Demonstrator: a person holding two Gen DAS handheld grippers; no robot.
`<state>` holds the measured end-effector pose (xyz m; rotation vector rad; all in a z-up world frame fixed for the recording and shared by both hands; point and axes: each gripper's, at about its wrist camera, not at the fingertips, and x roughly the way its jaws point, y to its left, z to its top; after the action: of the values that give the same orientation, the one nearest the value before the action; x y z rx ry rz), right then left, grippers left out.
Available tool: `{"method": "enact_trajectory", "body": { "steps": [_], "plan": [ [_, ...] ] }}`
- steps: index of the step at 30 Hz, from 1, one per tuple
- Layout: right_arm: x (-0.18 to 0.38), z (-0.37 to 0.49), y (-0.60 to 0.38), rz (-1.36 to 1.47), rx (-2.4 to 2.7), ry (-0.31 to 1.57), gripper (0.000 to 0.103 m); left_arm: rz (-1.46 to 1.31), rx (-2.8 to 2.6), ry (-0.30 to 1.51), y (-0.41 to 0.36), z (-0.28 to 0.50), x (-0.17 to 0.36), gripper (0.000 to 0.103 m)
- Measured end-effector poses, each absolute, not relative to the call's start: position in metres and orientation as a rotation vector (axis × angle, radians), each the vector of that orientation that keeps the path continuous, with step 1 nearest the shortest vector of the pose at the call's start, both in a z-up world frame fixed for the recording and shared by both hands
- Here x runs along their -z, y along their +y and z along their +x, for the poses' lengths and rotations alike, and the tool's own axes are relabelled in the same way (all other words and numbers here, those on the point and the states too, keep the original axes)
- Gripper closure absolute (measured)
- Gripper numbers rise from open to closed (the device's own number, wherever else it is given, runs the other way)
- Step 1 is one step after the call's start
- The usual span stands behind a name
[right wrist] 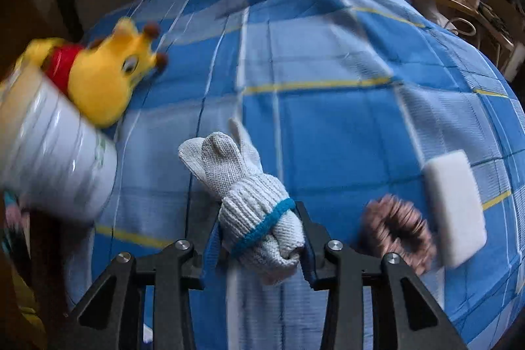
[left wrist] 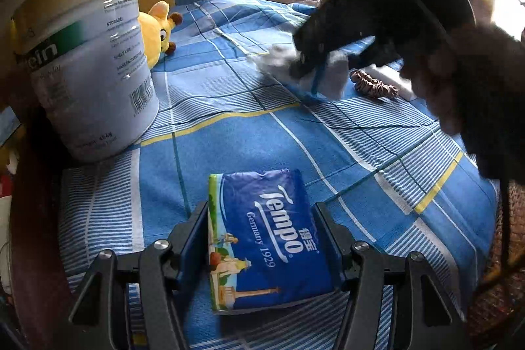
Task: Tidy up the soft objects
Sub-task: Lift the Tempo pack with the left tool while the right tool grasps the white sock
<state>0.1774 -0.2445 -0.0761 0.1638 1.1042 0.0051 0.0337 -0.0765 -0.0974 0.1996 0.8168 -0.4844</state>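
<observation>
**Glove in the right jaws, tissue pack in the left**

The right gripper (right wrist: 261, 243) is clamped on the white knit glove (right wrist: 249, 195) at its blue-banded cuff, the finger end trailing forward over the blue checked cloth (right wrist: 328, 127); the left gripper (left wrist: 262, 238) has its jaws pressed against both sides of the blue tissue pack (left wrist: 265, 238), which lies on the cloth close in front of it.

To do this step well, I judge the glove should be lifted clear so its loose fingers do not drag; the grip sits on the bunched cuff, which looks secure; the tin (left wrist: 85, 54) seems the likely destination, so approach from above its open mouth.

Counted: one glove; one tissue pack; one yellow plush toy (right wrist: 108, 77) beside the tin; one pink scrunchie (right wrist: 397, 235); one white sponge block (right wrist: 454, 205) touching it; one tin.
</observation>
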Motion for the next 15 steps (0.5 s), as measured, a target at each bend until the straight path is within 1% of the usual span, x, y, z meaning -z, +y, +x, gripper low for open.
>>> {"method": "enact_trajectory", "body": {
  "steps": [3,8,12,15],
  "plan": [
    [0.087,0.176,-0.243,0.149,0.025,1.132,0.063,0.196,0.483,0.816,-0.076,0.033,0.097,0.041],
    [0.091,0.178,-0.255,0.231,0.006,1.144,0.062,0.201,0.473,0.811,-0.076,0.029,0.096,0.043],
    [0.089,0.177,-0.252,0.171,0.008,1.135,0.062,0.186,0.463,0.815,-0.073,0.03,0.095,0.05],
    [0.089,0.176,-0.245,0.14,0.015,1.129,0.062,0.182,0.461,0.819,-0.072,0.031,0.094,0.051]
  ]
}}
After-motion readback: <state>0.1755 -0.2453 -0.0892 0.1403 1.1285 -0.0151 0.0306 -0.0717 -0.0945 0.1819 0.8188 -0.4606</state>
